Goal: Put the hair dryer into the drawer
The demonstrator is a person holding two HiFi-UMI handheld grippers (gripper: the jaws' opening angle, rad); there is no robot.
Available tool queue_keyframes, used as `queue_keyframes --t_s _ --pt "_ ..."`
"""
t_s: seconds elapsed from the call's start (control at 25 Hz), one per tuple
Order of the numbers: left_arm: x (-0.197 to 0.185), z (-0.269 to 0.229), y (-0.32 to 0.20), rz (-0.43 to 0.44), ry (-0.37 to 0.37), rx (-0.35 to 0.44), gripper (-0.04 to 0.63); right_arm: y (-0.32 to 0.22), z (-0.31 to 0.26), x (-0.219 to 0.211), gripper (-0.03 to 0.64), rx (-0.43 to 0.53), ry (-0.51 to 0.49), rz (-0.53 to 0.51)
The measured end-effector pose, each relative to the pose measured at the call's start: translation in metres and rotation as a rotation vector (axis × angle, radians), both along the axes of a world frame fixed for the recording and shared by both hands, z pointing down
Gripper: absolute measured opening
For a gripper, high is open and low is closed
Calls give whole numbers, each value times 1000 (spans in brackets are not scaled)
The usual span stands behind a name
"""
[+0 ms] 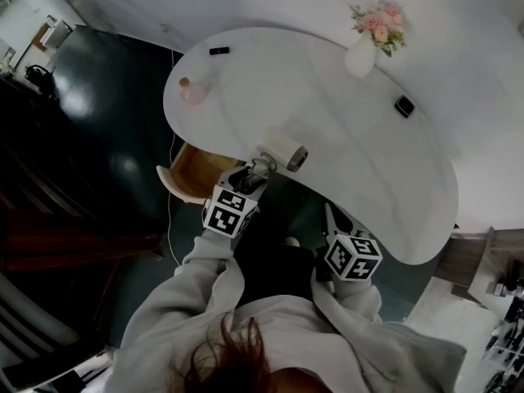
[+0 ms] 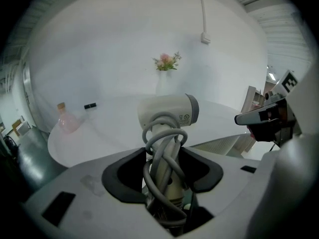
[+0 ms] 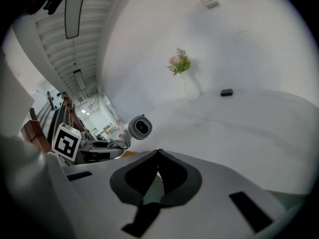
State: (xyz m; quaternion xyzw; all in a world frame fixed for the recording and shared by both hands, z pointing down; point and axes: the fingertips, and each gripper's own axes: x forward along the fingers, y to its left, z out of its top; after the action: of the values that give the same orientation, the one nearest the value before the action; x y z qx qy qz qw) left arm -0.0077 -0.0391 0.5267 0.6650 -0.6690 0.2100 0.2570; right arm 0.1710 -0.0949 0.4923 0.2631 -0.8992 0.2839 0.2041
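The left hand-held gripper (image 2: 162,159) is clenched on the handle of the white hair dryer (image 2: 167,111), whose grey cord is wound round that handle. The dryer's barrel sits above the front edge of the curved white desk (image 1: 352,162). In the head view, the open wooden drawer (image 1: 193,170) juts out from under the desk just left of the dryer, which is not inside it. The right hand-held gripper (image 3: 158,153) grasps nothing, its jaw tips touching. A white vase of pink flowers (image 1: 366,49) and a pink bottle (image 1: 192,92) stand on the desk.
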Motion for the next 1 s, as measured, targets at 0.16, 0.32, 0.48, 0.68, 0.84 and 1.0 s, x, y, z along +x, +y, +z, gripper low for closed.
queue_keyframes --t_s 0.16,0.32,0.48,0.68,0.84,1.0 --pt "-24 5 26 -65 17 -9 207 9 3 -22 49 -9 11 -41" --pt "-49 10 50 -123 41 -16 207 16 5 -50 49 -22 24 -75" --pt "-76 13 77 -156 75 -18 207 33 6 -84 49 -27 39 -126" --pt "-106 19 118 -178 77 -48 207 57 6 -125 49 -26 47 -175" --pt "-125 27 144 -189 79 -75 206 73 10 -150 49 -36 62 -200" --pt "-143 38 172 -194 85 -104 206 93 14 -173 49 -39 73 -224"
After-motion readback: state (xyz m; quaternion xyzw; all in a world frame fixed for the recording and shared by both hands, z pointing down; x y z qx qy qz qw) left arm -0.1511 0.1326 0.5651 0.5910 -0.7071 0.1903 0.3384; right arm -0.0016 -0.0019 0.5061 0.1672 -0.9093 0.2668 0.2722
